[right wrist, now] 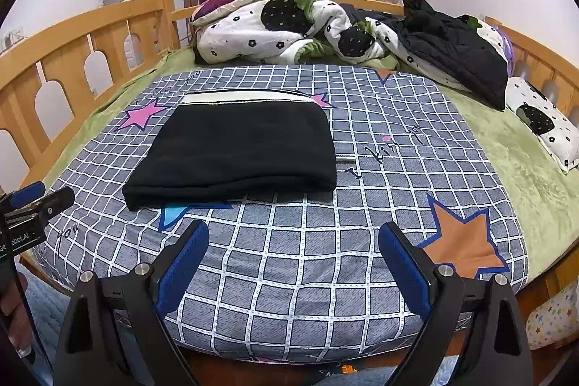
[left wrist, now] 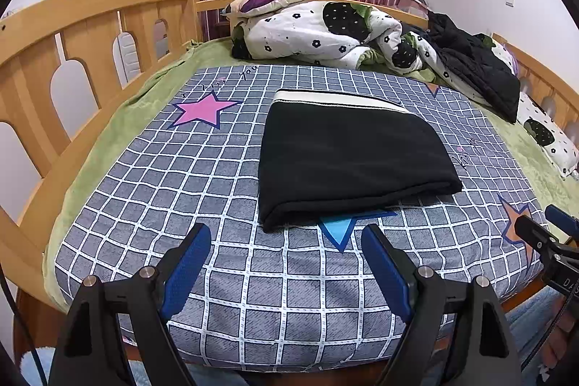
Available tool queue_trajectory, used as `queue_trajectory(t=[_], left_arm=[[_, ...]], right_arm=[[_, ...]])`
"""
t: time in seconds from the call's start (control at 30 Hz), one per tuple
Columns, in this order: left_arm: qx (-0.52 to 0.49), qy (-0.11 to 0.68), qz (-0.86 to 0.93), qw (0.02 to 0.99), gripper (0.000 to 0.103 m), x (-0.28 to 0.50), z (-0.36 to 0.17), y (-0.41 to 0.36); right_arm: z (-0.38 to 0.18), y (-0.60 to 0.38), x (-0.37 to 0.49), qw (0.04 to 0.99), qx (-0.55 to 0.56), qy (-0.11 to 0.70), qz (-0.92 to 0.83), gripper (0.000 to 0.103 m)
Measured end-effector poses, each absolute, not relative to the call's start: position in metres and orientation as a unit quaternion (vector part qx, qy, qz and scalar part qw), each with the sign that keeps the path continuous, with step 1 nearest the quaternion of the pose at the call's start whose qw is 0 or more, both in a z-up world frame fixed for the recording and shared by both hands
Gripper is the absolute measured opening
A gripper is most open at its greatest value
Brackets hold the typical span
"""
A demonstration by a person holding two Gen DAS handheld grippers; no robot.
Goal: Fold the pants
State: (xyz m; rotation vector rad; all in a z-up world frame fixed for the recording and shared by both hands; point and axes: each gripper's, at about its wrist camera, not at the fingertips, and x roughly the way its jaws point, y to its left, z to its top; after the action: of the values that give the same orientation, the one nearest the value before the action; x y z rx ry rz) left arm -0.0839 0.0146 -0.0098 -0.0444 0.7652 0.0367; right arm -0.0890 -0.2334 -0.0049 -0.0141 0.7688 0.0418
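— From the left wrist, where are the pants?
— The black pants (left wrist: 347, 161) lie folded on the checked sheet (left wrist: 224, 299), waistband away from us. The left gripper (left wrist: 286, 236) hangs just short of them, jaws apart, empty.
— And the right wrist?
— Same folded pants (right wrist: 239, 151), off to the left. The right gripper (right wrist: 293, 236) has its jaws wide, holding nothing.

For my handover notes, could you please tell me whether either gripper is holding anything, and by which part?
Nothing is held. The left gripper and right gripper both hang open over the checked cover, short of the folded black pants.
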Motion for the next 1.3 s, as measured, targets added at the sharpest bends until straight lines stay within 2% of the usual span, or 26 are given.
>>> queue_trajectory(t=[1.3], left_arm=[[-0.014,0.368,0.010,0.929,0.084,-0.0840,-0.0118,0.0214]], right_arm=[[-0.0059,-0.2348,-0.0897,0.927,-0.007,0.374,0.014,0.093]])
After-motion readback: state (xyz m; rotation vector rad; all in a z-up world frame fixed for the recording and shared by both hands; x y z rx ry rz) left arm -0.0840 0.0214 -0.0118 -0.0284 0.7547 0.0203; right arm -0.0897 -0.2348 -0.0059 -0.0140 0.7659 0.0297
